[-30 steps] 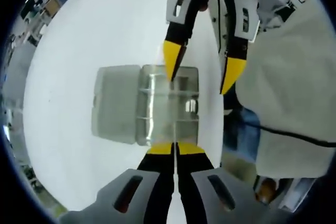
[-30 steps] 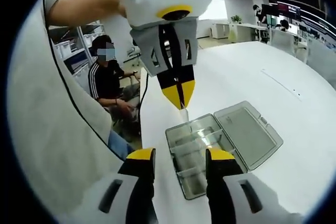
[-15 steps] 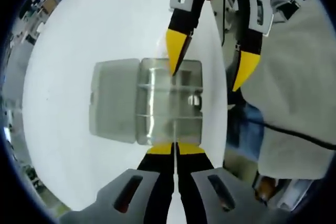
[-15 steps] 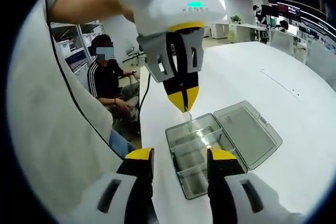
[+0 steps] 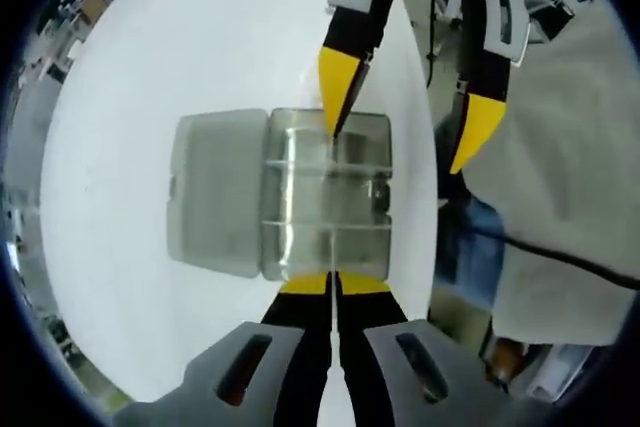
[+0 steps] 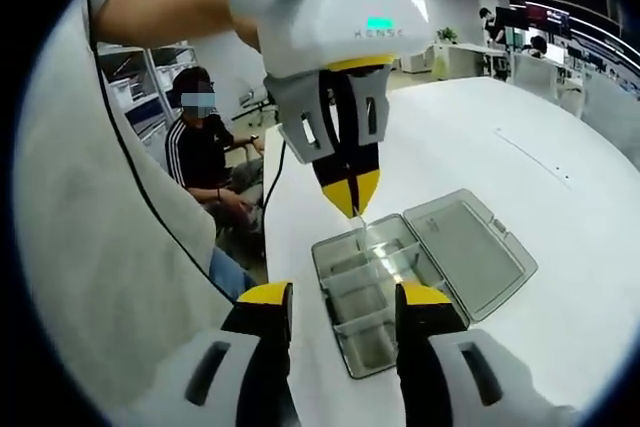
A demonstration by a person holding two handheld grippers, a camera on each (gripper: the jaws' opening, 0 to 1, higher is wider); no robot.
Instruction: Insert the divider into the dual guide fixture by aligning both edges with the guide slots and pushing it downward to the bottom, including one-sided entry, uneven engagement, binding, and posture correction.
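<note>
Two tongs are being held over a clear compartment box (image 6: 400, 282) on a white desk (image 5: 160, 67). The left tongs (image 6: 350, 199), pinched narrow, are lowering a thin clear divider (image 6: 360, 230) toward its slots; seating is judged unfinished. The right tongs (image 5: 405, 117) are being kept wide, holding nothing.

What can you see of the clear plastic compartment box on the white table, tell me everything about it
The clear plastic compartment box lies open on the white table, its hinged lid folded flat beside the tray. Thin transparent partitions split the tray into several compartments. It looks like see-through, slightly grey plastic with rounded corners. In the right gripper view, the left claw, closed, hangs right over the tray's far end, pinching a thin clear divider at the tray. The right claw is open above the tray's other end, one tip close to it.
</note>
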